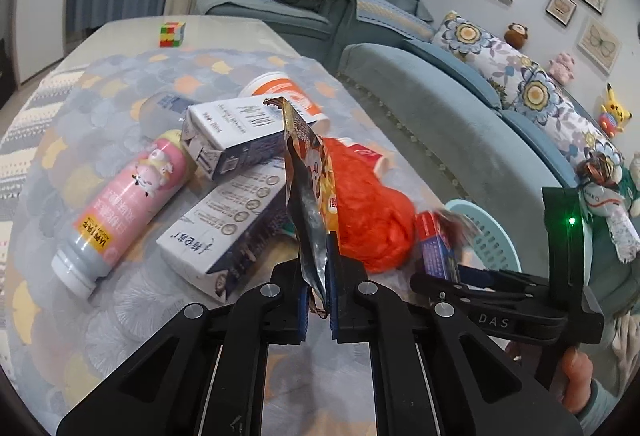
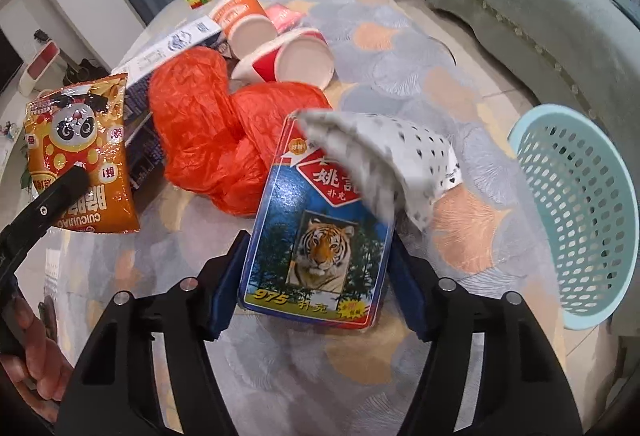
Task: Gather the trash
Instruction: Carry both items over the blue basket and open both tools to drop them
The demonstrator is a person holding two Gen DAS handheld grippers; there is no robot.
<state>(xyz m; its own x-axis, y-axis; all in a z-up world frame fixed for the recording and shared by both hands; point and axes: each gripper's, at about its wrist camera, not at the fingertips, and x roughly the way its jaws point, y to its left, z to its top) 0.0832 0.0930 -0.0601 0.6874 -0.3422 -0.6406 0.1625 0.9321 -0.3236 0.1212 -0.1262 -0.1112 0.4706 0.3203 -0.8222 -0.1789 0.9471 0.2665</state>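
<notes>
My left gripper (image 1: 319, 288) is clamped tight on the bottom edge of a snack packet (image 2: 80, 152): orange foil, cartoon panda face, silver inner side toward my left camera, standing upright off the table (image 2: 400, 48). My right gripper (image 2: 316, 276) has a playing-card box (image 2: 320, 236) between its jaws: blue, tiger photo on the face, red label on top, open flap; the pads sit at both box sides, the left one touching, but right-side contact is hard to confirm. A crumpled white spotted wrapper (image 2: 384, 152) lies over the box's far end. Just beyond: crumpled orange plastic bag (image 2: 224, 140), two white-and-navy milk cartons (image 1: 232, 220) stacked crosswise, pink bottle (image 1: 128, 208) on its side. Further back: red paper cup (image 2: 296, 56) and orange paper cup (image 2: 240, 20), both tipped over. Pale blue perforated basket (image 2: 580, 212) sits beside the table on my right. Rubik's cube (image 1: 171, 34) at the far end.
</notes>
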